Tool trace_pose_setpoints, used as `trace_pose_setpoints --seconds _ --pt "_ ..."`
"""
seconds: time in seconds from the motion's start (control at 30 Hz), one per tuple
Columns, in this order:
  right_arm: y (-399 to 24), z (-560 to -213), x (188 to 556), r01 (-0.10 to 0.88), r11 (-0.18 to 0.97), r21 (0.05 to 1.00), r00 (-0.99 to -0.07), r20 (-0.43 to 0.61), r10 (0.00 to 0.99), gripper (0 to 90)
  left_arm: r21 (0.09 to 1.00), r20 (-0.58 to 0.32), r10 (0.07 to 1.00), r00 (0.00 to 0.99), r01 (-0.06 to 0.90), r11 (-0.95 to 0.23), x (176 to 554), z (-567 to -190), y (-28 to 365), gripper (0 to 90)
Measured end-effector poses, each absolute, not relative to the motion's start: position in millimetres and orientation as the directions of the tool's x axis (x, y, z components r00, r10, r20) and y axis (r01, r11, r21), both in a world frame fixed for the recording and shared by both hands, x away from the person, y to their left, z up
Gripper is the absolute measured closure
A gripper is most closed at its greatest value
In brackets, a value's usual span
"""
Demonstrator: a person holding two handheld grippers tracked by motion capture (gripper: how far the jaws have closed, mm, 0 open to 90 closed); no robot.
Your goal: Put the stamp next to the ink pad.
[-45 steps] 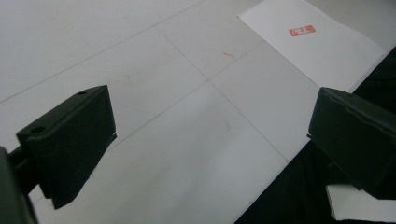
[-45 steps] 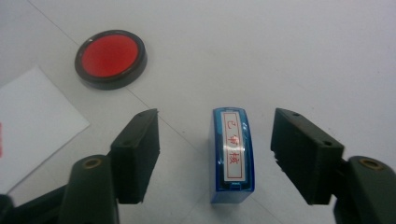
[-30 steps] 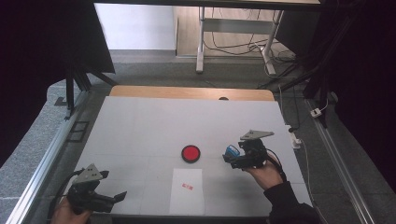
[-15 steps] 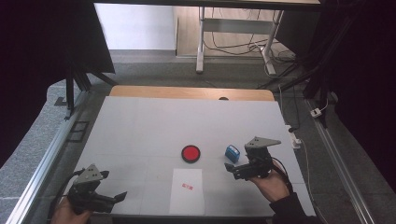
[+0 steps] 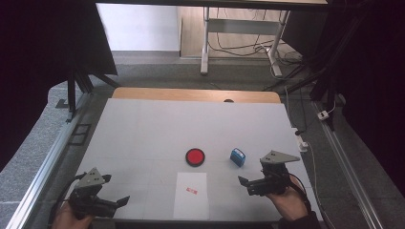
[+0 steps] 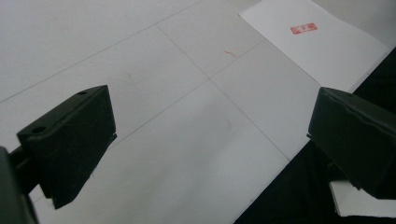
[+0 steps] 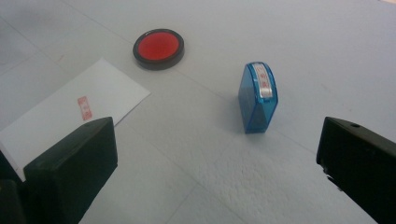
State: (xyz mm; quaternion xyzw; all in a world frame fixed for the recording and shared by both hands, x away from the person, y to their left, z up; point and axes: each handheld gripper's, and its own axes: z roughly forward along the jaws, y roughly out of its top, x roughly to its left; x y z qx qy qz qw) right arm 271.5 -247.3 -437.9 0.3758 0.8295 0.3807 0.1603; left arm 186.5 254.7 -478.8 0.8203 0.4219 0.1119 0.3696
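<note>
The blue stamp (image 5: 238,157) is left standing on the table (image 5: 143,129), released by the wide-open right gripper (image 5: 244,185).

On the table (image 5: 143,129), the ink pad (image 5: 195,156) sits near centre, with the stamp (image 5: 238,157) just beside it at 3 o'clock, the paper sheet (image 5: 191,202) at its 6 o'clock, the left gripper (image 5: 117,202) at 8 o'clock, and the right gripper (image 5: 243,185) at 4 o'clock, apart from the stamp.
</note>
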Motion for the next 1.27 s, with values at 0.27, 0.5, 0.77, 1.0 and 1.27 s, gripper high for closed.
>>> trace_pose_setpoints --seconds 0.27,0.5,0.77,1.0,1.27 --pt "-268.1 -441.1 255.6 0.512 0.399 0.761 -0.633 0.021 0.773 0.0 0.703 -0.127 0.777 0.617 0.609 -0.369 186.3 -478.7 254.9 0.7" --pt "-288.7 -445.8 244.3 0.544 0.364 0.756 -0.587 0.034 0.809 0.0 0.705 -0.13 0.778 0.615 0.609 -0.364 186.0 -478.6 255.4 0.6" --pt "-307.7 -453.5 236.9 0.585 0.35 0.731 -0.542 0.032 0.84 0.0 0.705 -0.132 0.78 0.611 0.611 -0.359 186.0 -478.5 255.5 0.5" --pt "-312.6 -456.5 233.0 0.616 0.37 0.695 -0.524 0.011 0.851 0.0 0.702 -0.138 0.783 0.607 0.618 -0.355 186.0 -478.7 256.5 0.4" --pt "-312.6 -457.8 232.0 0.627 0.382 0.679 -0.523 0.002 0.852 0.0 0.699 -0.143 0.784 0.603 0.623 -0.351 186.9 -478.4 256.2 0.2"
